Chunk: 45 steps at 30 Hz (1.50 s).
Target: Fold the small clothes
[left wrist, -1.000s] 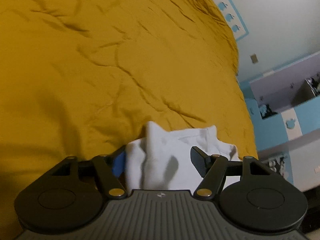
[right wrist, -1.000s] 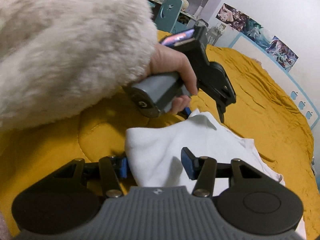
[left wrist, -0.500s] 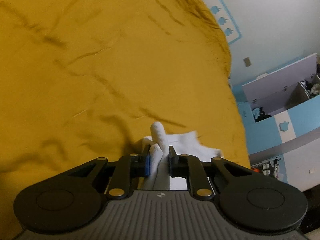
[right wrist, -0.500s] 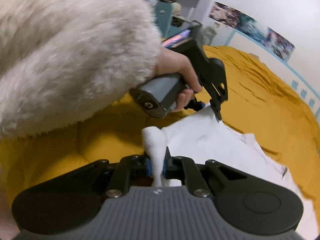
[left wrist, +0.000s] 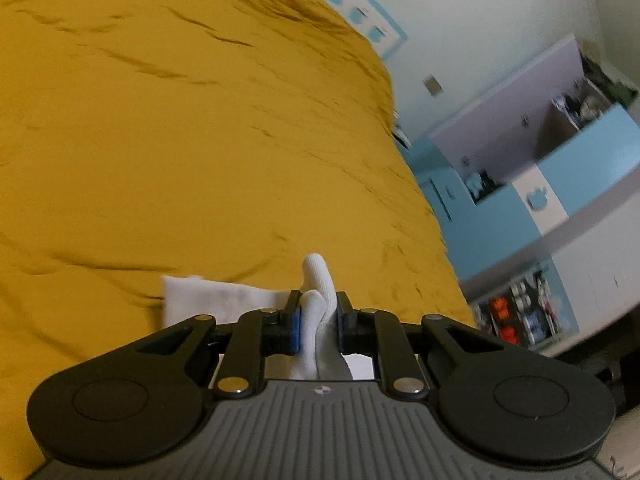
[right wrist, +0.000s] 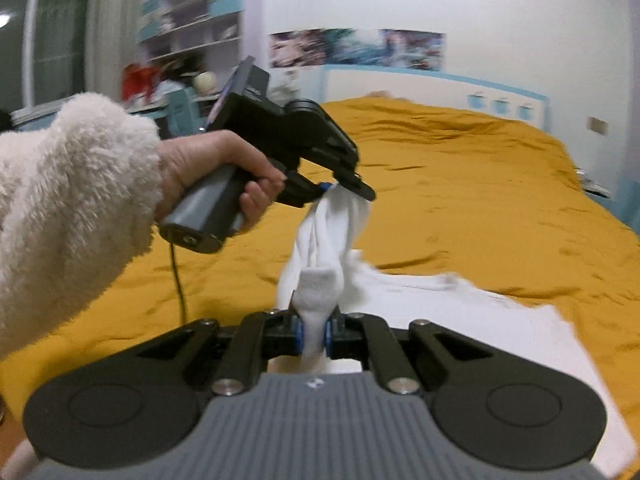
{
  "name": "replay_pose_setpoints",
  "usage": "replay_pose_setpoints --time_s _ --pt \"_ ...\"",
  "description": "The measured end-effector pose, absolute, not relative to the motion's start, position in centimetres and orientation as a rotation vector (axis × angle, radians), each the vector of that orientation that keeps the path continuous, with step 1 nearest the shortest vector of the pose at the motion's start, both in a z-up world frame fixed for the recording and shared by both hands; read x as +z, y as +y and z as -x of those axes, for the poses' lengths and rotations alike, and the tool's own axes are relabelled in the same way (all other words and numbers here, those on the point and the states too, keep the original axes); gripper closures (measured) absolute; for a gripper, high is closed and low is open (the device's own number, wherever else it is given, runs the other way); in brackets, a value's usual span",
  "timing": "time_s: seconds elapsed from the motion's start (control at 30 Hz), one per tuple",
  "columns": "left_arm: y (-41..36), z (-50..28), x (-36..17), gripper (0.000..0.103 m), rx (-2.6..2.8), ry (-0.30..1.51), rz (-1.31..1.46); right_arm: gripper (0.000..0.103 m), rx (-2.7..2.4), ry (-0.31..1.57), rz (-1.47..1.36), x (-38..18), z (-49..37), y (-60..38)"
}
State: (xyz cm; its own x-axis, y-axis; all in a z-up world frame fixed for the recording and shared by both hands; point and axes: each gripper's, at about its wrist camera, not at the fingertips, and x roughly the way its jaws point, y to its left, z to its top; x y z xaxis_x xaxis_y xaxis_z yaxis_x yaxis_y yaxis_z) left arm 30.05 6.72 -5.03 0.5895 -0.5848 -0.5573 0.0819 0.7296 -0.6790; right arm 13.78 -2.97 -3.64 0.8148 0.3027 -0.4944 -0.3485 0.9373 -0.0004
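Observation:
A small white garment lies on the mustard bedspread. My right gripper is shut on a bunched edge of it. My left gripper is shut on another bunched edge, and a white fold sticks up between its fingers. In the right wrist view my left gripper is held up above the bed, with the cloth hanging stretched from it down to my right gripper. The rest of the garment trails flat on the bed.
The bedspread fills most of the view. Blue and white cabinets stand past the bed's right edge. Shelves and a window are at the far left. A cable hangs from the left gripper's handle.
Both grippers went from open around the cloth to shut on it. Both have since lifted, pulling the garment's edge up off the bed.

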Motion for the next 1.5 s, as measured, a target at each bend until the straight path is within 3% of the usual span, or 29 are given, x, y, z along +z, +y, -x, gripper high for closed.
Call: replay_pose_setpoints --time_s 0.47,0.77,1.07,1.1,1.13,1.2,1.37,1.5 --pt "-9.6 -35.0 -7.3 0.086 -0.552 0.958 0.488 0.101 0.063 0.536 -0.095 -6.2 -13.6 -18.0" --pt "-15.4 -36.0 -10.3 0.086 -0.565 1.029 0.399 0.101 -0.035 0.624 -0.272 -9.8 -14.9 -24.3" --pt "-17.4 -36.5 -10.8 0.089 -0.564 1.041 0.386 0.101 -0.075 0.624 -0.361 -10.3 -14.8 -24.8" --pt "-17.5 -36.6 -10.7 0.087 -0.56 1.041 0.391 0.097 -0.098 0.622 -0.368 -10.4 -14.4 -24.9" --pt "-17.5 -36.6 -10.4 0.087 -0.555 1.031 0.401 0.085 -0.15 0.619 -0.361 -10.5 -14.3 -25.0" --pt "-17.1 -36.5 -9.3 0.087 -0.57 1.008 0.435 0.077 -0.218 0.612 -0.329 -10.2 -14.2 -25.9" --pt "-13.2 -33.4 -5.1 0.086 -0.621 0.96 0.374 0.077 -0.078 0.576 -0.309 -8.3 -12.4 -29.1" --pt "-7.6 -28.0 -3.2 0.074 -0.629 0.922 0.299 0.078 0.167 0.544 -0.133 -7.6 -11.8 -29.1"
